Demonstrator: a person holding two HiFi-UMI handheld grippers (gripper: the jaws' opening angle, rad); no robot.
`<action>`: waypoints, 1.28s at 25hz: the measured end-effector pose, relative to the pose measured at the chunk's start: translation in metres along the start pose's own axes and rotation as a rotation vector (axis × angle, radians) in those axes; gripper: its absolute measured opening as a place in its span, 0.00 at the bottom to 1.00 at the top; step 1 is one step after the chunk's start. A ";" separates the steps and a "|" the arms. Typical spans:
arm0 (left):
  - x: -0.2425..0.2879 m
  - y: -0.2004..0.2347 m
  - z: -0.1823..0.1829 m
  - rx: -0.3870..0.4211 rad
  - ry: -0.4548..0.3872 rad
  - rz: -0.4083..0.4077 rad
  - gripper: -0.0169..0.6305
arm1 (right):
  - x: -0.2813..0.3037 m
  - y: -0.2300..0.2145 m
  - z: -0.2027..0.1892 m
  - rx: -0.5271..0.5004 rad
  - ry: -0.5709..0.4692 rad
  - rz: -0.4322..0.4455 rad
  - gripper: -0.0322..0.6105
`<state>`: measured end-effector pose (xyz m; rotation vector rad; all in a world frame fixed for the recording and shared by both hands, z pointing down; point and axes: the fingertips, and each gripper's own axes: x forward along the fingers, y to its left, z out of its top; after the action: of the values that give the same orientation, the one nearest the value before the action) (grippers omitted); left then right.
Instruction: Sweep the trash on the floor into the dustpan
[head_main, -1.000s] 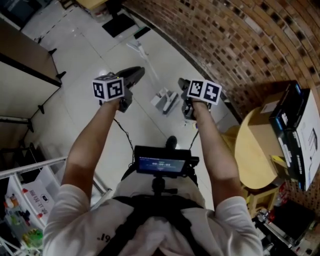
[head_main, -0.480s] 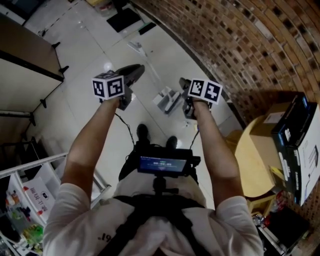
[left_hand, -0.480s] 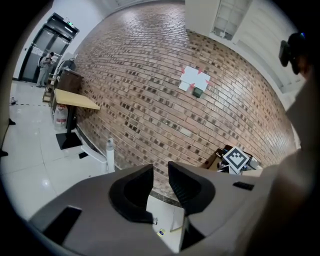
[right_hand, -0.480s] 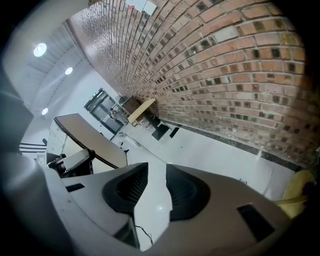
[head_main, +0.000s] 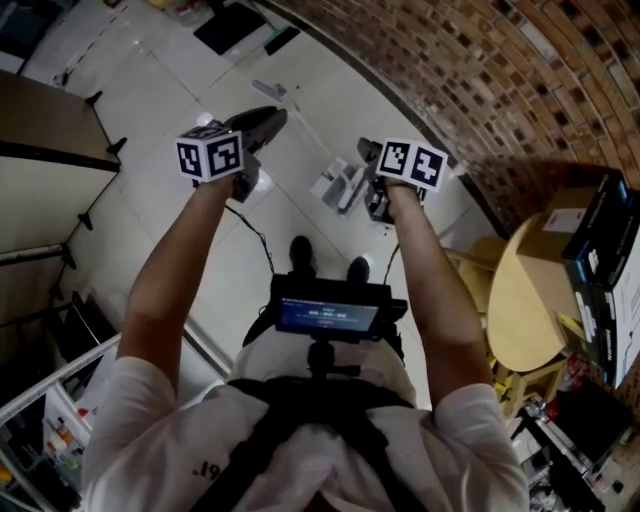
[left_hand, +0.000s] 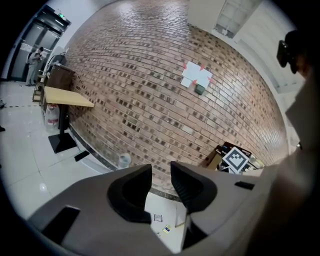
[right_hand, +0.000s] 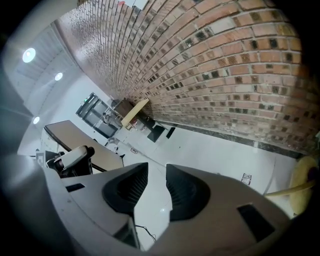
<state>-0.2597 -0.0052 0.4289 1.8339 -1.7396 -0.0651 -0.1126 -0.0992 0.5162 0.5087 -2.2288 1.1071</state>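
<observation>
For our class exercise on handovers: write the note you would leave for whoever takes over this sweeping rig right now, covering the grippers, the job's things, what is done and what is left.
Left gripper: jaws opening, nothing between them.
Right gripper: jaws apart, empty.
Things: paper scraps lie on the white floor by the brick wall. A grey-white object, possibly the dustpan, lies on the floor between the two grippers in the head view.
Done: nothing swept; no tool is held.
Left: take up the sweeping tools and sweep the scraps into the dustpan.
</observation>
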 end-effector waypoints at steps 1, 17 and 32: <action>0.000 0.004 0.004 0.004 0.001 -0.008 0.21 | 0.004 0.002 0.001 0.005 -0.001 -0.006 0.24; -0.005 0.051 0.053 0.073 -0.007 -0.122 0.33 | 0.048 0.022 -0.017 0.193 -0.012 -0.007 0.25; 0.070 0.026 0.029 0.096 0.199 -0.327 0.33 | 0.078 0.020 -0.037 0.702 -0.118 0.166 0.26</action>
<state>-0.2853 -0.0797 0.4422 2.1027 -1.3179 0.0700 -0.1701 -0.0633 0.5729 0.6876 -1.9553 2.0044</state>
